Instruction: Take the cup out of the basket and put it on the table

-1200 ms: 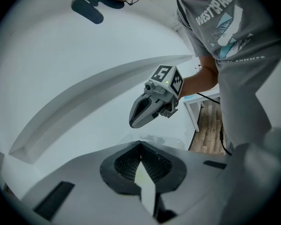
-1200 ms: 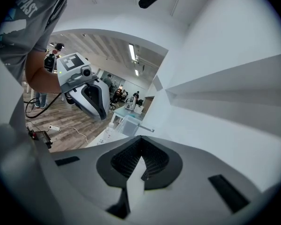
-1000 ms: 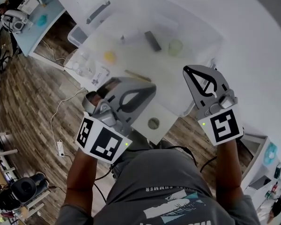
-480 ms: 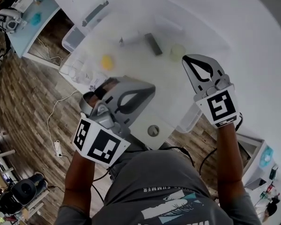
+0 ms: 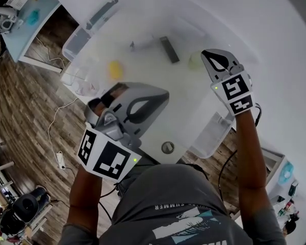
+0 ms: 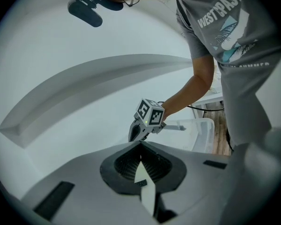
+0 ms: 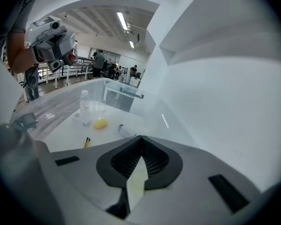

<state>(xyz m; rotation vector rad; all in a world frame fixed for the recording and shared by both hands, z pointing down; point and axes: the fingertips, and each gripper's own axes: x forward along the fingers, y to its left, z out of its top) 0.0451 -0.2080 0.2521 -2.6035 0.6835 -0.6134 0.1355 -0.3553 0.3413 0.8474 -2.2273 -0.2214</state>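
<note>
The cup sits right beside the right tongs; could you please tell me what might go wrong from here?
The right tongs are shut next to the cup; pushed forward without opening, they could knock it over. The pale cup is also washed out by glare, so its rim is hard to judge.

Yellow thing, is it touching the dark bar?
Apart. The head view shows the yellow thing and the dark bar with bare white surface between them.
</note>
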